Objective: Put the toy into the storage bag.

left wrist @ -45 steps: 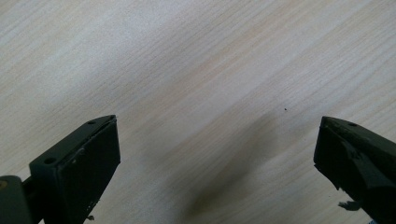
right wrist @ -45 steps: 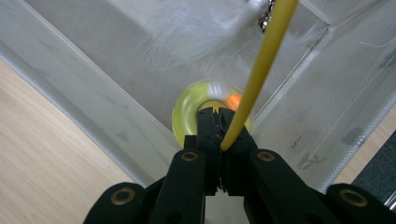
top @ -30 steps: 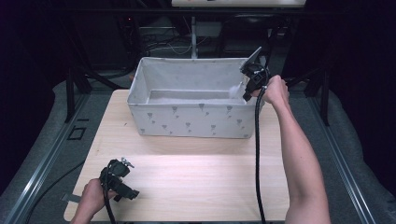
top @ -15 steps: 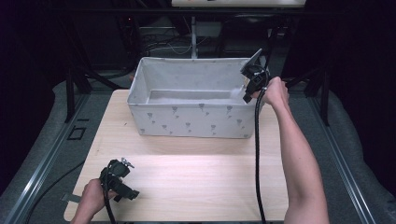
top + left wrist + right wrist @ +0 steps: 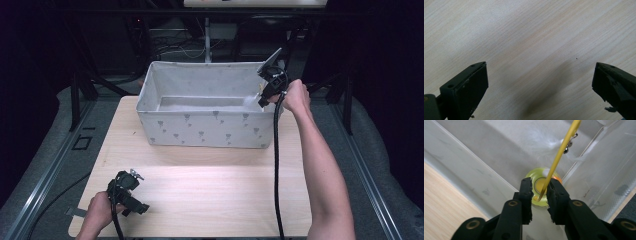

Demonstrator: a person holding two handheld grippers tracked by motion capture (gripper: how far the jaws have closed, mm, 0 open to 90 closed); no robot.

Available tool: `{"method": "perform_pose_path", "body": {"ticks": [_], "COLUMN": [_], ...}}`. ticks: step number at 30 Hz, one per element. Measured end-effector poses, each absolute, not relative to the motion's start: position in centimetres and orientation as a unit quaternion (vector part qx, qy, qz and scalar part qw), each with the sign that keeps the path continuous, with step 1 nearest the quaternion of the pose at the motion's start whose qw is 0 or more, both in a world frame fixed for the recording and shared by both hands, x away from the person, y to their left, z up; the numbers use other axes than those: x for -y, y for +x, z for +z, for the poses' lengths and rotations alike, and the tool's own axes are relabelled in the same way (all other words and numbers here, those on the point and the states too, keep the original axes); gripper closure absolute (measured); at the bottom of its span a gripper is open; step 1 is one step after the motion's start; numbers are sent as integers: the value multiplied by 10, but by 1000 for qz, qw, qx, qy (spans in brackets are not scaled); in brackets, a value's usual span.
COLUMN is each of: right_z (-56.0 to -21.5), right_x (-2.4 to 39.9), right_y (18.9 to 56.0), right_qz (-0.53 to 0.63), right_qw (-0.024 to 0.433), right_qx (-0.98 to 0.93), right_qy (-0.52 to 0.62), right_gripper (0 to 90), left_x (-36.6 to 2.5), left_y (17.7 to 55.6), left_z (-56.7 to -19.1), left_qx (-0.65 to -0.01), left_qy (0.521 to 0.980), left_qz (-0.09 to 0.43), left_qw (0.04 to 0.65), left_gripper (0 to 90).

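**Yellow stick pinched over the fabric bin**

A grey fabric bin [image 5: 205,131] with a small printed pattern stands on the far half of the pale wooden surface [image 5: 215,195]. Dark frame legs and cables crowd the space behind it. Inside the bin's right corner lies a yellow-green round toy [image 5: 541,185], with a small metal bell [image 5: 567,148] and white feathery fluff farther in.

The right hand-held gripper [image 5: 539,192] hangs over that corner, its jaws nearly closed on a thin yellow stick [image 5: 560,153] — the stick slants up and away from the pads. The left hand-held gripper [image 5: 540,82] sits low at the surface's near-left corner, jaws spread wide, nothing between them — only bare wood below.
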State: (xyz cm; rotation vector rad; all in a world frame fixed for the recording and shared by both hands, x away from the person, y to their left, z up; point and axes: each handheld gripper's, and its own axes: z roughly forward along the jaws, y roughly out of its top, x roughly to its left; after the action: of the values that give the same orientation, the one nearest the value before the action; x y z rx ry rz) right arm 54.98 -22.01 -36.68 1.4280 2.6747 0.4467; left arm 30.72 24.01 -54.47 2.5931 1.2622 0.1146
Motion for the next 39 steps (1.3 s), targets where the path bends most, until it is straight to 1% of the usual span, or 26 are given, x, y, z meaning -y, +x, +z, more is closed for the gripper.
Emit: {"method": "perform_pose_path", "body": {"ticks": [1,2,3,4,5,7,9,10,11,12,13,15,16,19,24,26,27,29,30,32,33,34,39], "right_z": [-361,-356,-356,-352,-346,-338,-328,-324,-316,-316,-311,-305,-298,-292,-283,-286,-286,-292,-292,-301,-301,-308,-326], "right_x": [221,223,223,224,225,227,229,230,231,231,231,231,230,231,229,227,227,228,228,230,230,233,238], "right_y": [548,546,546,545,543,539,533,530,523,523,518,509,499,488,458,442,442,425,425,410,410,401,384], "right_qz": [156,163,163,168,175,183,194,197,211,211,208,216,219,225,227,229,229,235,235,243,243,250,254], "right_qw": [44,47,47,50,58,66,73,74,82,82,86,91,94,102,120,126,126,129,129,131,131,134,136], "right_qx": [-868,-867,-867,-864,-862,-860,-859,-859,-856,-856,-858,-858,-861,-861,-868,-872,-872,-873,-873,-874,-874,-870,-869], "right_qy": [469,469,469,472,471,471,468,467,465,465,462,456,450,445,426,415,415,407,407,401,401,402,403], "right_gripper": [667,648,648,622,545,483,367,339,274,274,240,204,150,141,64,46,46,37,37,34,34,33,27], "left_x": [-240,-240,-240,-240,-240,-240,-240,-240,-240,-240,-240,-240,-239,-239,-238,-238,-238,-238,-238,-238,-238,-238,-238], "left_y": [307,307,307,307,307,308,307,307,307,307,307,307,307,307,307,307,307,307,307,307,307,307,307], "left_z": [-545,-545,-545,-545,-545,-545,-545,-545,-545,-545,-545,-545,-545,-545,-545,-545,-545,-545,-545,-545,-545,-545,-545], "left_qx": [-433,-433,-432,-432,-433,-434,-434,-434,-434,-434,-433,-433,-432,-433,-432,-433,-434,-431,-433,-432,-431,-431,-435], "left_qy": [891,891,892,892,891,891,891,891,891,891,891,891,892,892,892,891,891,892,891,892,892,892,890], "left_qz": [40,40,40,40,40,39,39,40,40,41,41,41,41,40,41,42,41,43,42,43,43,43,41], "left_qw": [128,128,128,127,127,127,128,127,127,127,127,128,127,127,128,128,129,127,128,127,128,127,130], "left_gripper": [5,6,6,5,5,5,6,5,5,5,5,5,5,5,6,5,5,5,5,5,5,5,5]}}
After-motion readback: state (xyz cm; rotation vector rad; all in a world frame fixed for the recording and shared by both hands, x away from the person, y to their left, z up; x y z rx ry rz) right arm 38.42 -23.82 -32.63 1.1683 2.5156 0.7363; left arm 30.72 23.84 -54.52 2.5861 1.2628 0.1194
